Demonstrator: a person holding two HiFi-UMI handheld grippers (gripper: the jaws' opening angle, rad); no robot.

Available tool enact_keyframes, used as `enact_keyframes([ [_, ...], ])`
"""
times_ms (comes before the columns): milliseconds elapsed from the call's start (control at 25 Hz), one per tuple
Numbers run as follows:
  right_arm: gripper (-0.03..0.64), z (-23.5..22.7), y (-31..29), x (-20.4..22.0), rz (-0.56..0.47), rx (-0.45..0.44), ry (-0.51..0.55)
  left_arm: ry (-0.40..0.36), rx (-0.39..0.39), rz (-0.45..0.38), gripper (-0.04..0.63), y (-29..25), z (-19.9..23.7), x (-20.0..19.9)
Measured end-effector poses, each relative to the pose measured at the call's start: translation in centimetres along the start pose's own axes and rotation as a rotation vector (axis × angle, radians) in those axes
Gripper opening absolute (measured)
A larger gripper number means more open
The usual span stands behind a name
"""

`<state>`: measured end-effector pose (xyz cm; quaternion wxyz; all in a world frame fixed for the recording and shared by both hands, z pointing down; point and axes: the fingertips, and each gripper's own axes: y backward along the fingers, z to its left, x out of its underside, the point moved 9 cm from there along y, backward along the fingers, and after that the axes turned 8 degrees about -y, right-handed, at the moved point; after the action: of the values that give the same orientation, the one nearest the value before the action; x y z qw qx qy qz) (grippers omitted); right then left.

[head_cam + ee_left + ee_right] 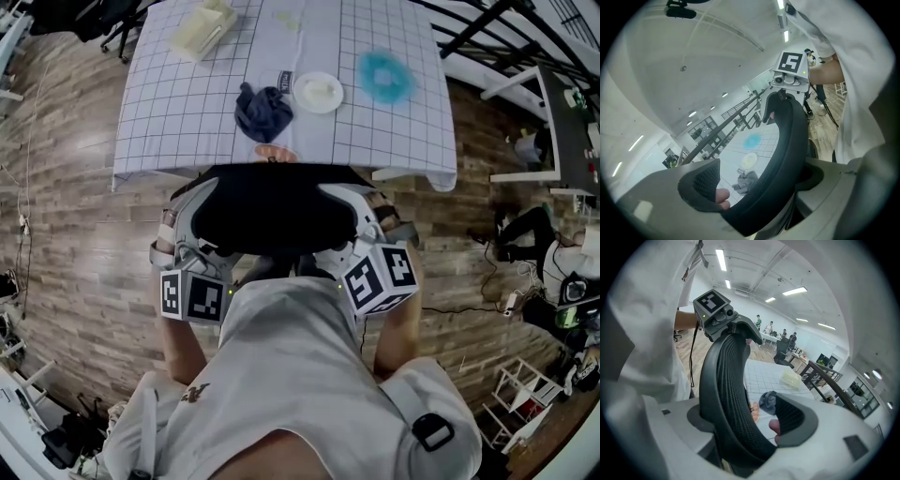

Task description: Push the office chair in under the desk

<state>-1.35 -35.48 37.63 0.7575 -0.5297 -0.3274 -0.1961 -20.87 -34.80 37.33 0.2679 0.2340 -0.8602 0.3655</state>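
Black mesh backrest of the office chair (272, 211) is clamped at each end by the left gripper (759, 178) and right gripper (745, 420). The desk (169, 141) stands just ahead of both. Uneven pushing would probably swivel the chair against the desk edge or loosen one grip.

chair (267, 211) btwn person (291, 375) & desk (187, 112), cloth (262, 111) on desk, left of plate (318, 92)

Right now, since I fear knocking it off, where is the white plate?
In the head view the white plate lies on the checked desk, beyond the chair back, between the dark blue cloth at its left and the turquoise ring.
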Motion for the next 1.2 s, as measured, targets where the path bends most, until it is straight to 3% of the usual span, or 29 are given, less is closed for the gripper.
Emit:
enact_keyframes([
  [320,0.331,-0.8,-1.2,-0.8,0.001,0.013,-0.003,-0.005,0.022,0.006,0.434,-0.2,1.5,1.2],
  [840,0.347,-1.5,-1.3,-0.4,-0.024,-0.04,0.009,0.009,0.046,0.041,0.436,-0.9,1.5,1.1],
  [1200,0.347,-0.5,-0.9,-0.5,0.017,-0.048,0.059,0.002,0.057,0.067,0.442,-0.1,1.0,0.7],
])
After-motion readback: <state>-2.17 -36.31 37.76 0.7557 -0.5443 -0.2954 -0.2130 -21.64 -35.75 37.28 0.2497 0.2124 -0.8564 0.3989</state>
